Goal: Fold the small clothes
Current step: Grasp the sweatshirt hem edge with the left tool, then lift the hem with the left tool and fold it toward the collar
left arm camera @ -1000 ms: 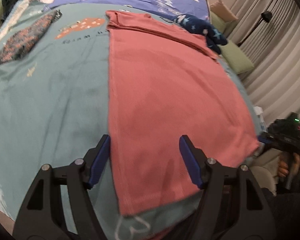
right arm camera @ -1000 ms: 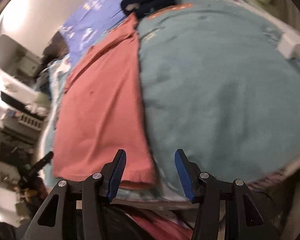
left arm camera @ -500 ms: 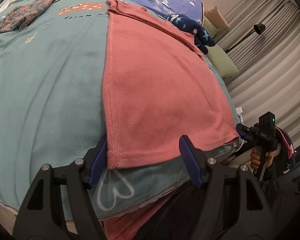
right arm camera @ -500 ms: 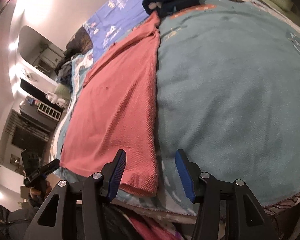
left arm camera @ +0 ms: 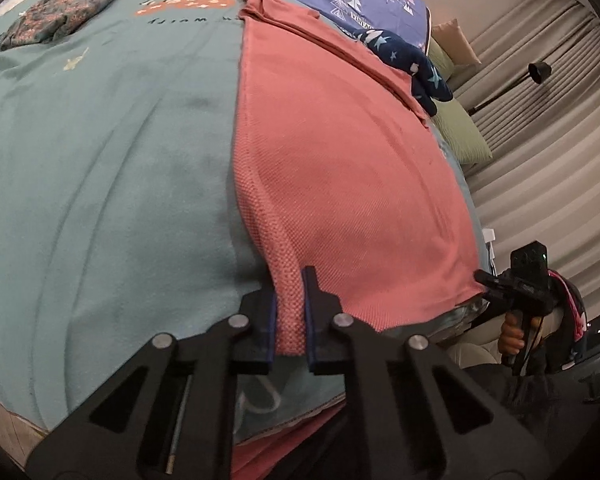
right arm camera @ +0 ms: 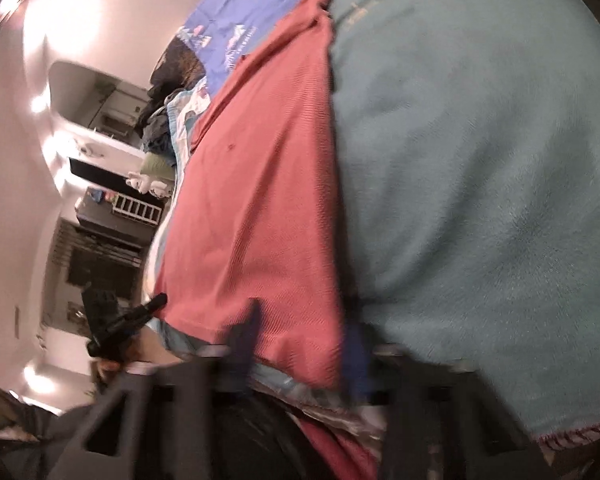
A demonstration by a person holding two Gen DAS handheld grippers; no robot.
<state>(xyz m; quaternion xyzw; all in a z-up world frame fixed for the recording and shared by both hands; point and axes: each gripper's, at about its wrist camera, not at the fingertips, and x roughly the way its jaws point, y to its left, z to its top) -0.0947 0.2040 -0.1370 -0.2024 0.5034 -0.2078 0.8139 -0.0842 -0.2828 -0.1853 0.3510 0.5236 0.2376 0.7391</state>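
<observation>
Left hand-held gripper [left arm camera: 290,312], jaws just closed, pinches the near-left corner of a salmon shirt [left arm camera: 340,184] spread on the bed [left arm camera: 100,180]; right hand-held gripper [right arm camera: 300,344], blurred, has just clamped the near-right corner.

The left wrist view is sharp and evenly but dimly lit, the pink garment [left arm camera: 352,184] showing its weave clearly, while strong fisheye bending curves the bed [left arm camera: 100,168] and darkens the corners. The right wrist view is smeared by motion blur, worst along the bottom where the right tongs [right arm camera: 300,344] dissolve, and bright glare blooms on the wall [right arm camera: 60,28] at upper left.
</observation>
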